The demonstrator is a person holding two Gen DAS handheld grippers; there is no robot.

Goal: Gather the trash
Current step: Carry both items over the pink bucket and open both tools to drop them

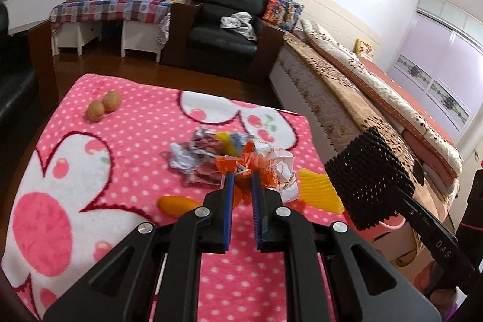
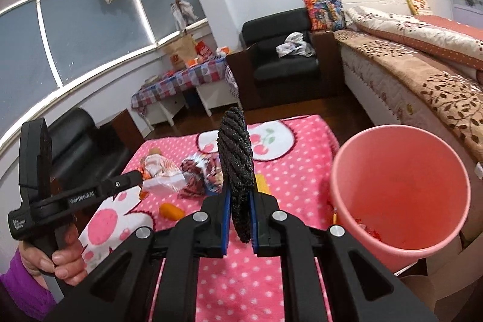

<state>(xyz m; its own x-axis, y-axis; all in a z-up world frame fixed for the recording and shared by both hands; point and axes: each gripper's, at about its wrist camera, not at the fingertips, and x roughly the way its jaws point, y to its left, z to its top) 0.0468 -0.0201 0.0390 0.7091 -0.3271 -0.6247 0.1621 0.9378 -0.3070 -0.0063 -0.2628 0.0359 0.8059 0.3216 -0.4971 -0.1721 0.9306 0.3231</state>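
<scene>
Pinching an orange-and-white wrapper [image 1: 256, 171], the left gripper [image 1: 241, 180] has its blue pads closed on the crumpled end, above the pink polka-dot blanket [image 1: 120, 159]. Right gripper [image 2: 240, 195] is clamped on a black foam mesh sleeve [image 2: 235, 159] standing upright between its pads. Only the right wrist view shows the inside of the pink bin [image 2: 401, 189]: open mouth, red scraps at the bottom, sitting at the blanket's right edge beside the bed [image 2: 422, 80]; left view sees just a sliver of its rim. Left view alone shows two walnuts [image 1: 104, 106] near the far-left corner and a yellow ridged piece [image 1: 320, 189] just right of the wrapper. Both see the crumpled silver foil wrapper [image 1: 199, 159] touching the held one, and an orange piece [image 1: 178, 204] nearer the camera. Room: black armchair [image 1: 223, 29], checkered-cloth table [image 1: 111, 11] under the window, dark wood floor. Near half of blanket is bare; bed runs close along its right edge.
</scene>
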